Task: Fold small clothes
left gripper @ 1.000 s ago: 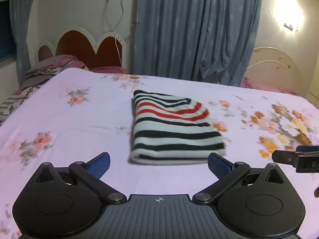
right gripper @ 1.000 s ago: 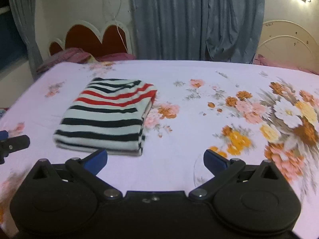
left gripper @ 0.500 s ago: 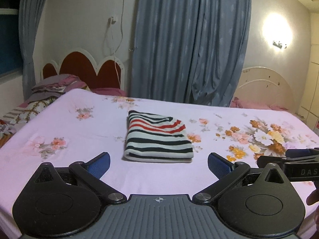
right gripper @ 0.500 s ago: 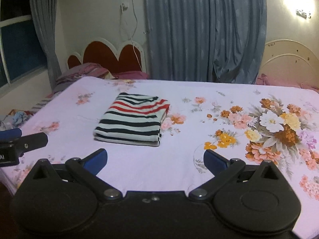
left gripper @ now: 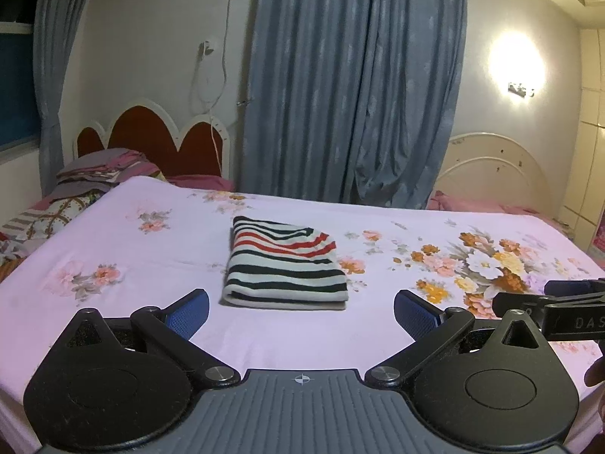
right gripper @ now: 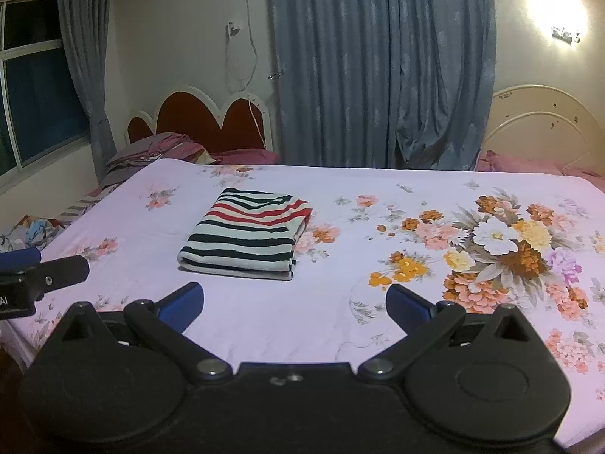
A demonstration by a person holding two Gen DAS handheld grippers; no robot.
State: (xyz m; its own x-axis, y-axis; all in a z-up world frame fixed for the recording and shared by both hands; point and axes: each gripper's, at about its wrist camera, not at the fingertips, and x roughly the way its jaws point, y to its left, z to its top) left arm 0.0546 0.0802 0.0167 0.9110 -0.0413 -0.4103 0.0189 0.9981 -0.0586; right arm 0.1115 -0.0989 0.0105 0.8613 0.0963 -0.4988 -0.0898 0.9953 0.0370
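Your left gripper [left gripper: 300, 312]: jaws spread wide, blue pads [left gripper: 189, 312] bare, nothing held, hanging above the near edge of the bed. Your right gripper [right gripper: 295, 302]: jaws likewise spread wide and holding nothing, level beside the left.

Striped top [left gripper: 283, 263]: one, folded into a neat rectangle, black, white and red bands, lying flat on the bedsheet [left gripper: 151, 265] beyond both pairs of jaws, well apart from them; it sits left of centre in the right wrist view.

Bedsheet: lilac, printed with flowers, largest bouquet [right gripper: 503, 249] to the right.

Curtains [left gripper: 351, 83]: blue-grey, drawn, at the far wall. Headboard [left gripper: 159, 140]: red, scalloped, far left. Wall lamp [left gripper: 520, 89]: lit, far right.
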